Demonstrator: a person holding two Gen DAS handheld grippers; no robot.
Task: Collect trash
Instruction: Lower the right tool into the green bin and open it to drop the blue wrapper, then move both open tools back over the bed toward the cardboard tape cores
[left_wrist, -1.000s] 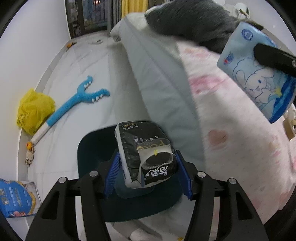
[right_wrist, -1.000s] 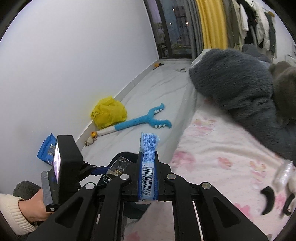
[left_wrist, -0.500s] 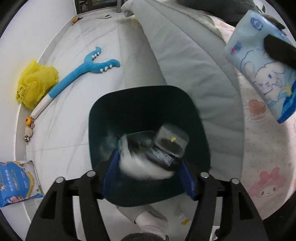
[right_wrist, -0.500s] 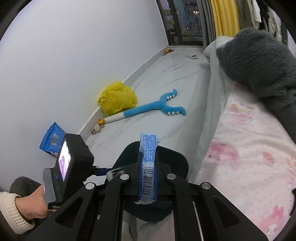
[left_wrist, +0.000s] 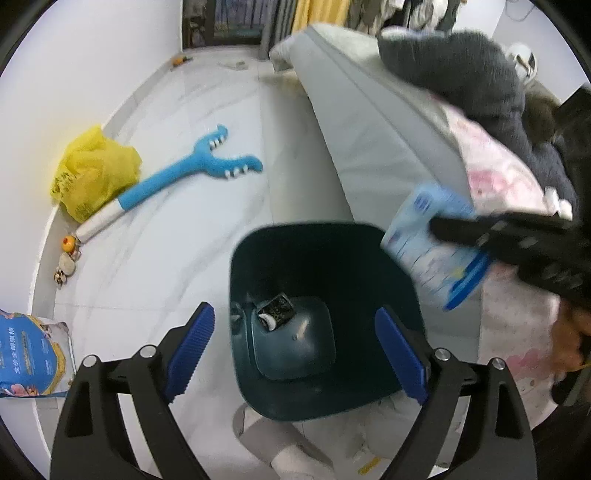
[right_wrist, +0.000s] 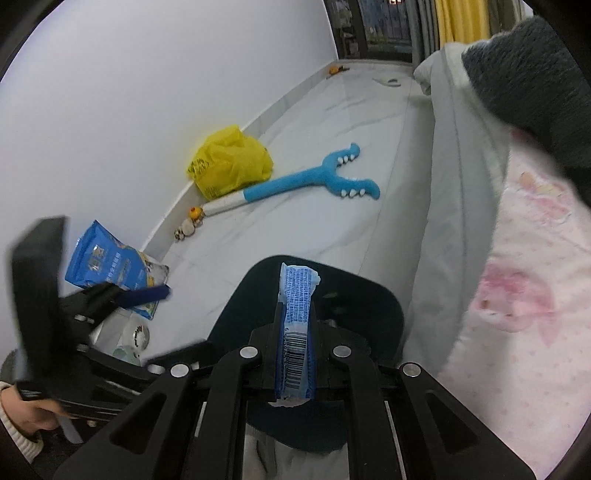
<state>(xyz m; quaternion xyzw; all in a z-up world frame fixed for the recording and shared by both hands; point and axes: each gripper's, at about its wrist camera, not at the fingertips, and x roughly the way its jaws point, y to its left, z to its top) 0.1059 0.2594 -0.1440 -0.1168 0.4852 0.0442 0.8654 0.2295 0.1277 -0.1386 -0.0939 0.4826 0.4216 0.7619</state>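
Trash drop over the dark teal plastic bin (left_wrist: 317, 266).
My left tool (left_wrist: 295, 332), jaws just opened, stands empty; the black crumpled wrapper (left_wrist: 276, 314) lies inside. My right tool (right_wrist: 295, 354) clamps a light, soft blue tissue packet (right_wrist: 297, 325) edgewise, mid-body, above the bin.

White wall (right_wrist: 110, 92), marble floor (left_wrist: 184, 240), bed (left_wrist: 369, 147)

A yellow plastic bag (left_wrist: 94, 171) lies crumpled against the white wall; a blue forked plush toy (left_wrist: 177, 177) stretches across the pale floor beside it; small toys (left_wrist: 66, 258) sit by its white end; a dark grey fluffy blanket (left_wrist: 476, 81) rests on the pink-patterned bed sheet (right_wrist: 517, 266)
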